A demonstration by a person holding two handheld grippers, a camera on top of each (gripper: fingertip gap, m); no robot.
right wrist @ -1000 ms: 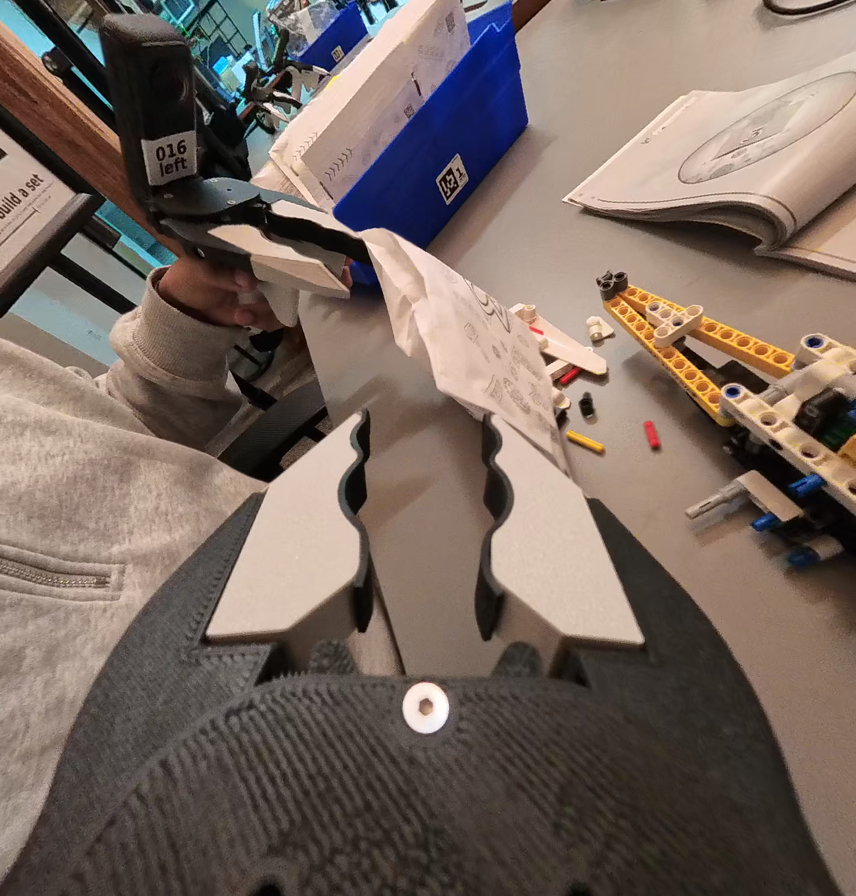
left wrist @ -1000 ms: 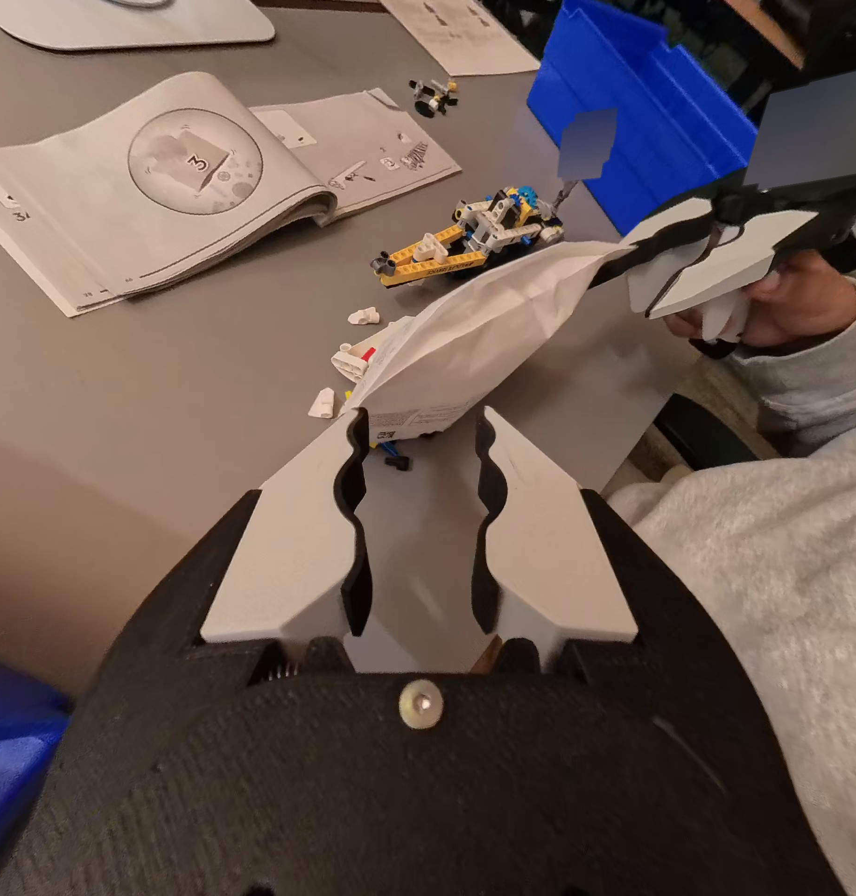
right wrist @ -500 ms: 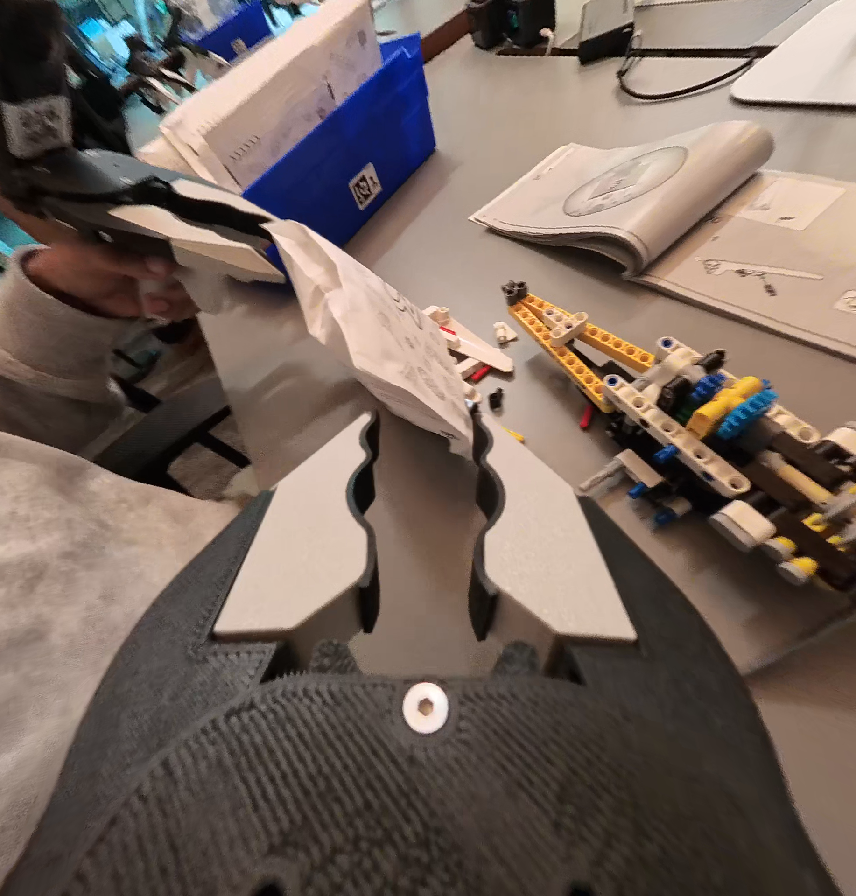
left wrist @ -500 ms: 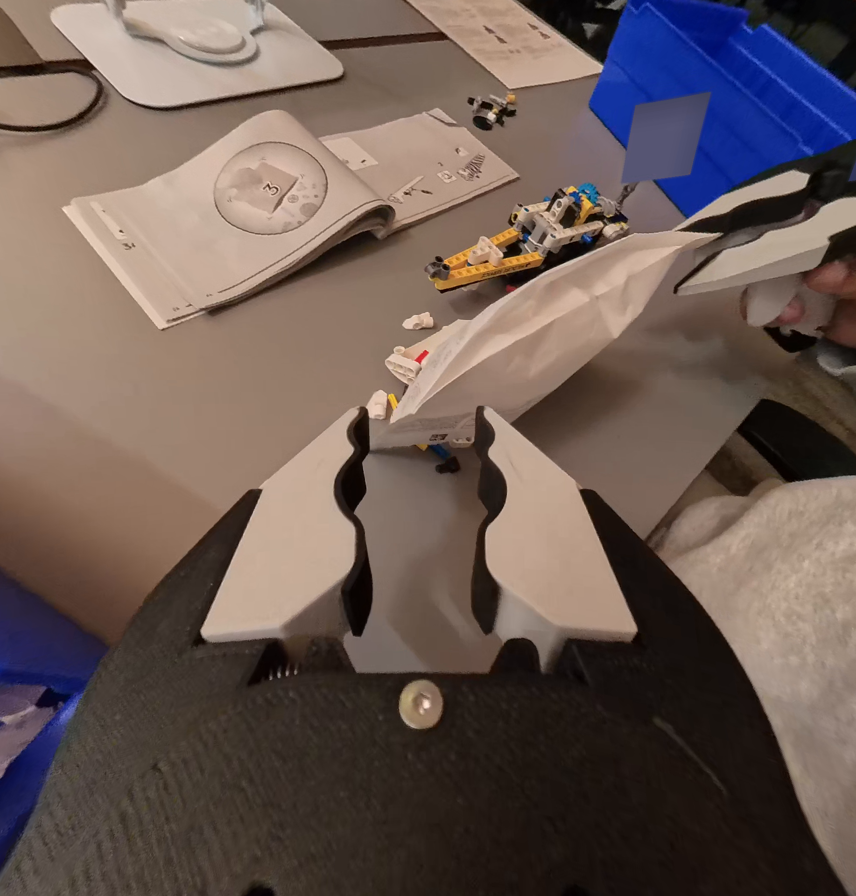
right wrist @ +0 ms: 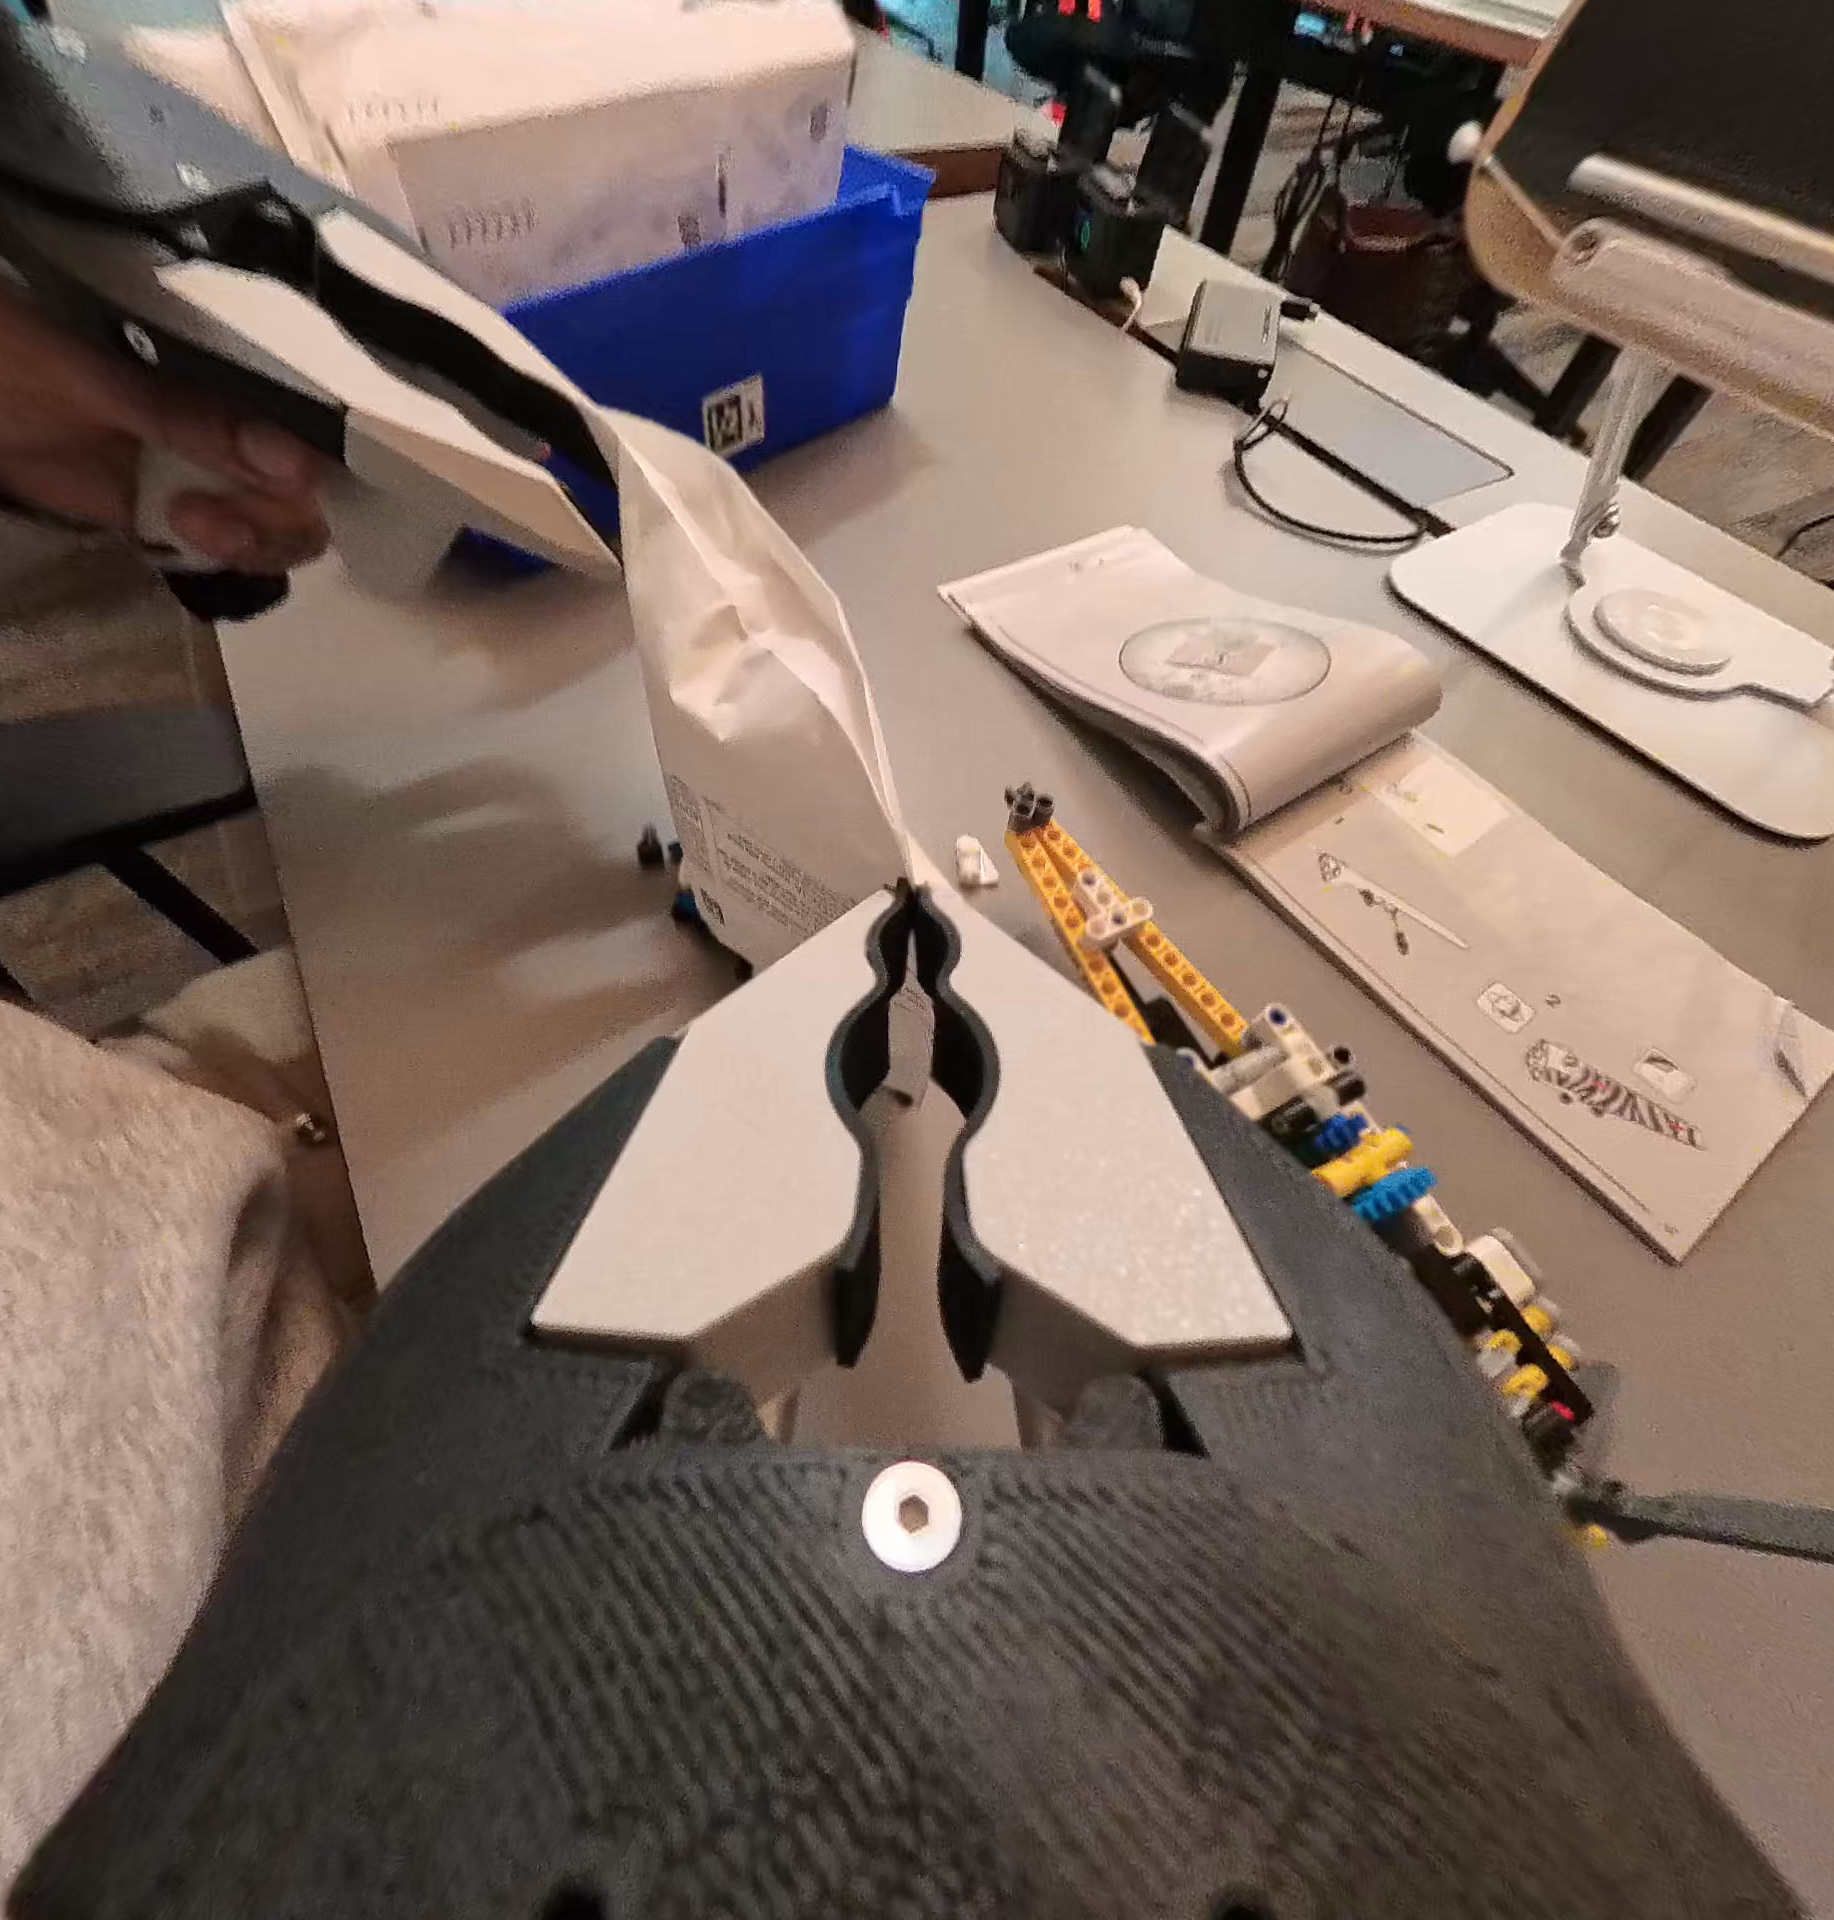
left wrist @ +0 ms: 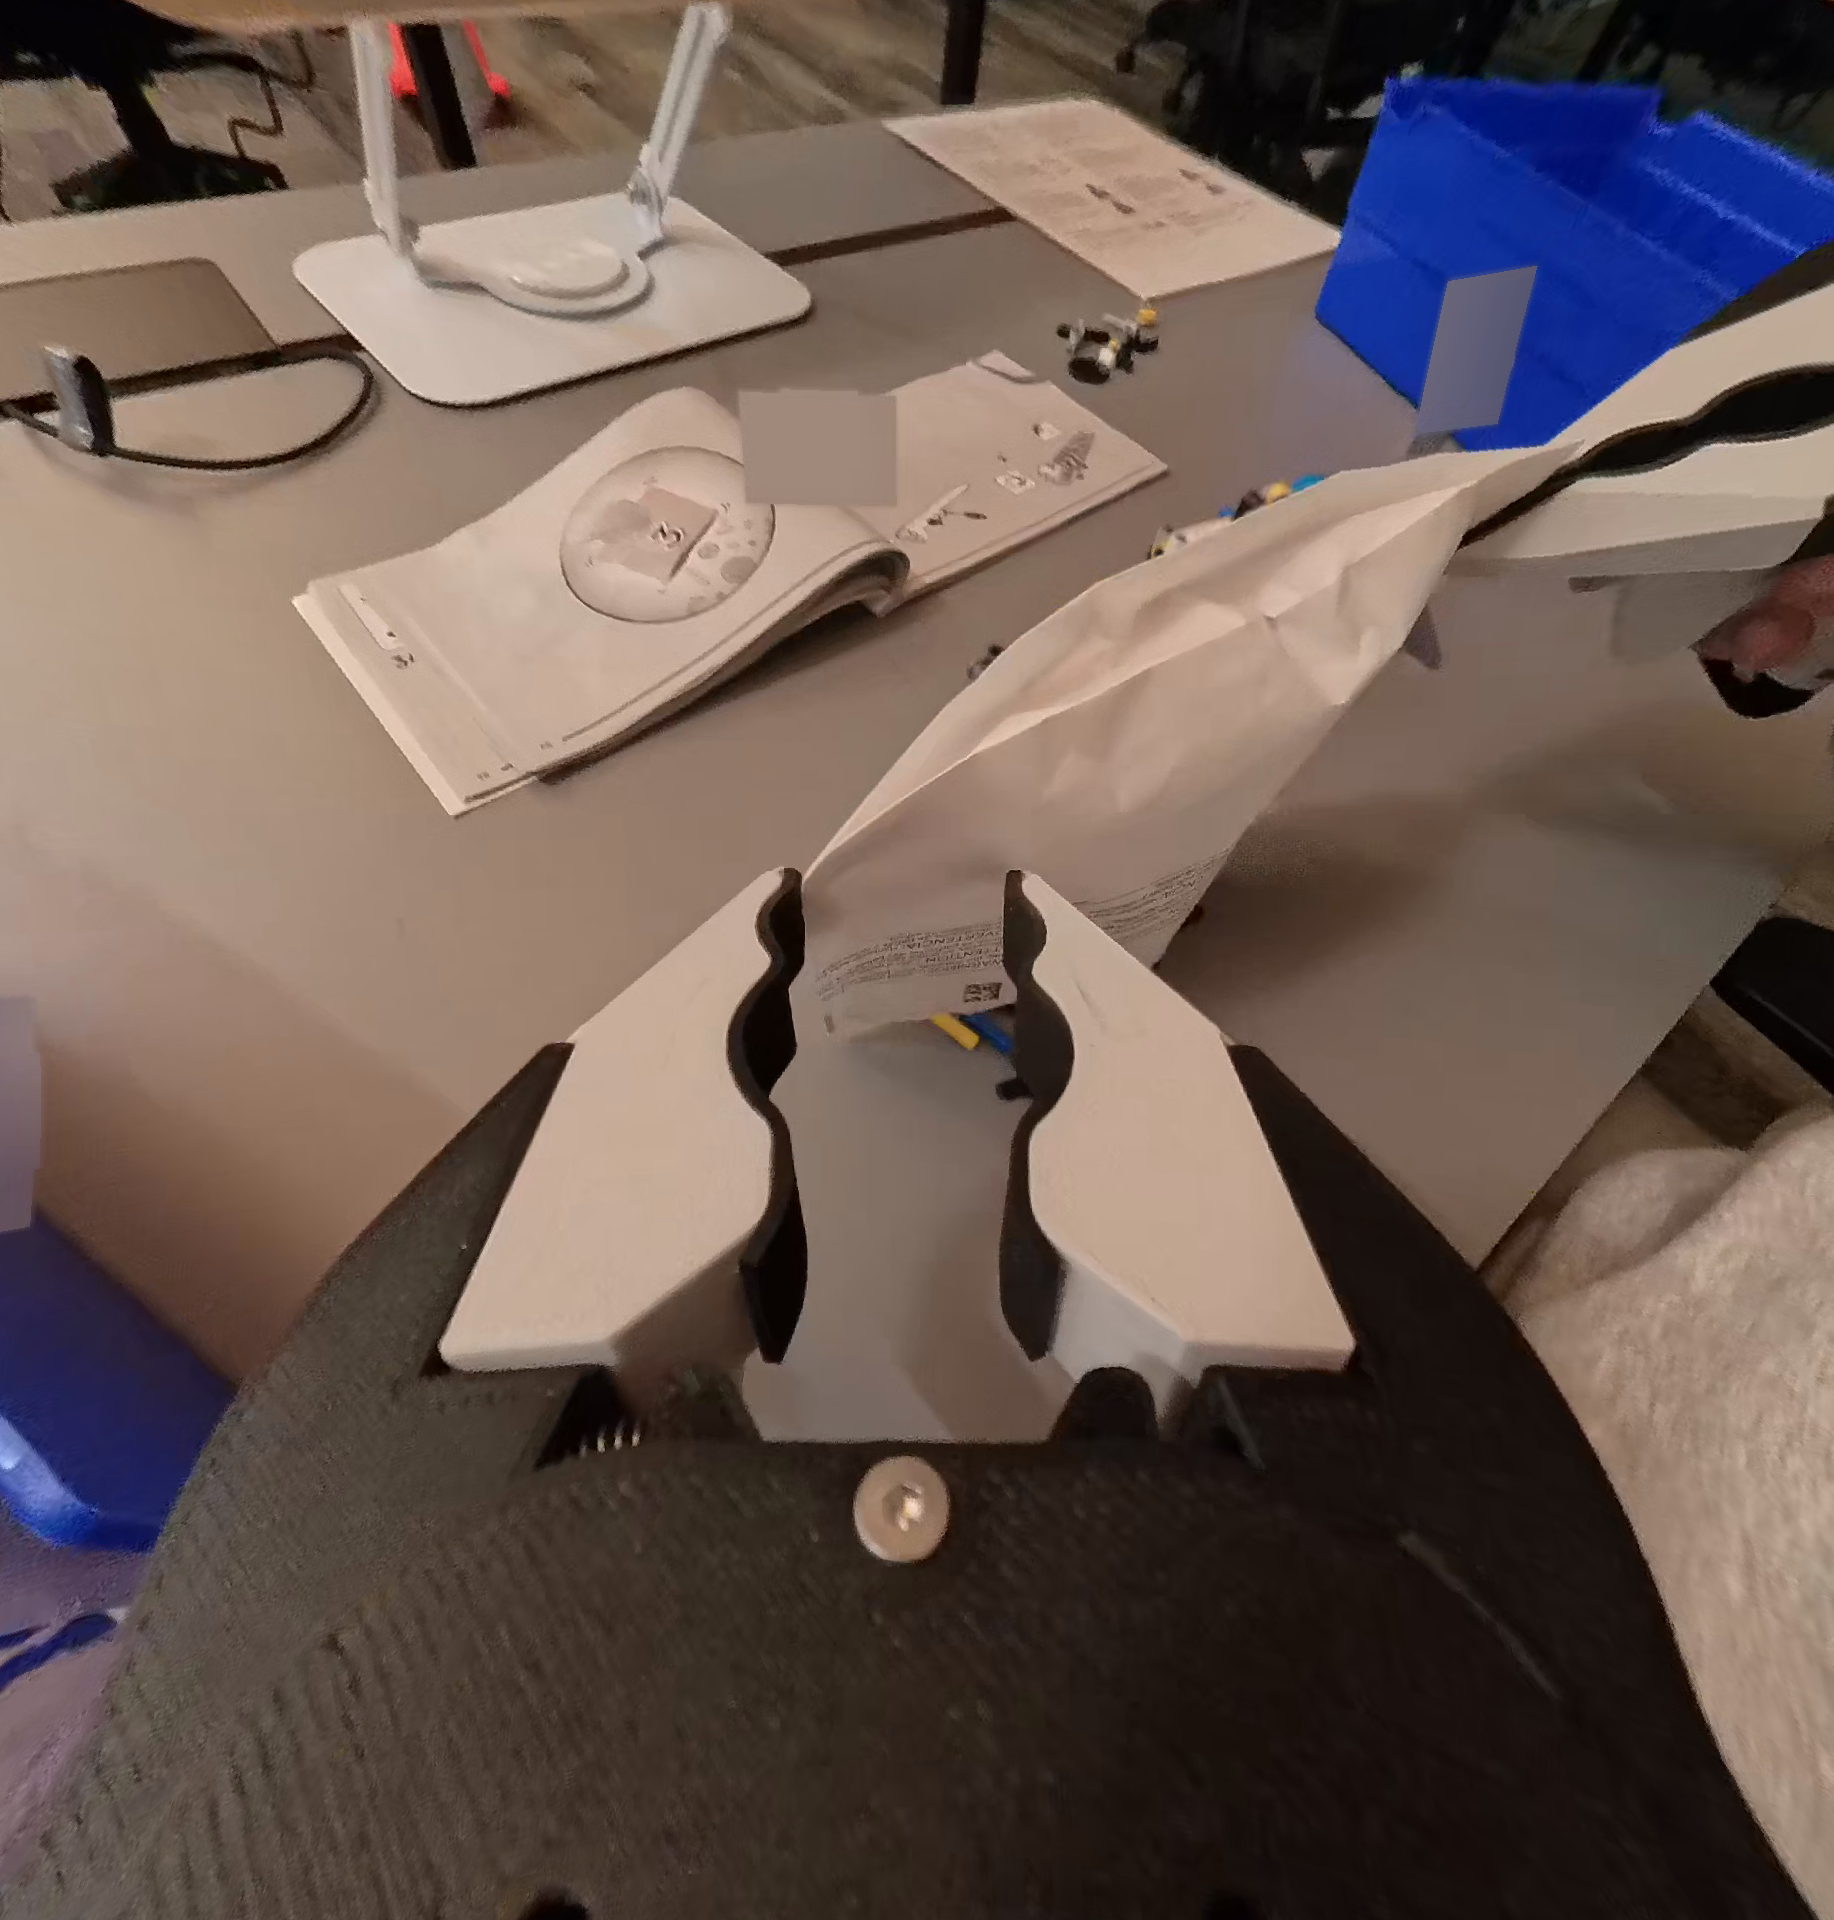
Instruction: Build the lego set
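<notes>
A white paper bag (left wrist: 1121, 707) hangs tilted over the grey table. In the left wrist view my left gripper (left wrist: 902, 894) is open, with its fingertips on either side of the bag's bottom edge. A farther gripper (left wrist: 1661, 468) is shut on the bag's top corner. In the right wrist view my right gripper (right wrist: 908, 899) is shut on the lower corner of the bag (right wrist: 757, 707), and a farther gripper (right wrist: 456, 416) pinches the bag's top. The yellow, white and black lego model (right wrist: 1297, 1081) lies just right of my right gripper. Small loose pieces (left wrist: 965, 1029) lie under the bag.
An open instruction booklet (left wrist: 684, 582) lies mid-table and also shows in the right wrist view (right wrist: 1256, 707). A blue bin (right wrist: 747, 312) holding white boxes stands behind the bag. A white stand base (left wrist: 549, 281), a cable (left wrist: 269, 436) and a small lego assembly (left wrist: 1105, 343) are farther back. About 15 centimetres separates my left fingertips from my right.
My right gripper has gone from open to shut at the bag's lower corner. The bag now hangs more upright. The left gripper stays open and has closed in on the bag's bottom edge.
</notes>
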